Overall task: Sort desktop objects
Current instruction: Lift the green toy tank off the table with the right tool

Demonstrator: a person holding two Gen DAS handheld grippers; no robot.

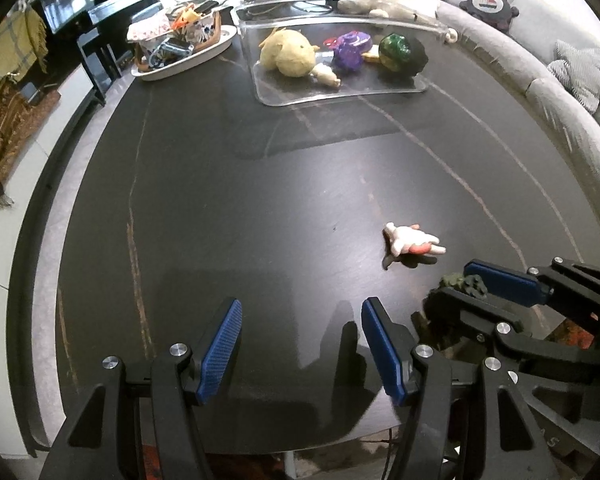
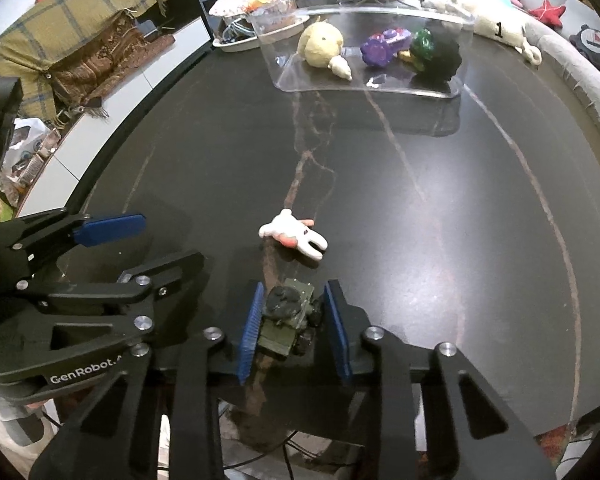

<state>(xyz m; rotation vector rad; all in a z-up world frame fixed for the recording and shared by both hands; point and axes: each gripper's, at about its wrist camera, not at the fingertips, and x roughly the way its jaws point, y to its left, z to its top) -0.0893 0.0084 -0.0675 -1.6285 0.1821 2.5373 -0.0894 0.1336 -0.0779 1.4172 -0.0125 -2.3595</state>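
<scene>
Starting at the lower left of the right wrist view, your left gripper (image 2: 112,240) stands wide open and empty; at lower centre your right gripper (image 2: 296,332) brackets the green toy tank (image 2: 288,320), which looks rigid and light; grip its flat flanks; the soft white bunny (image 2: 294,237) lies just above.

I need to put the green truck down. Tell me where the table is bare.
The dark table lies bare between the white rabbit figure and the clear plastic tray. The tray's back half, with yellow, purple and green toys, is crowded.
</scene>
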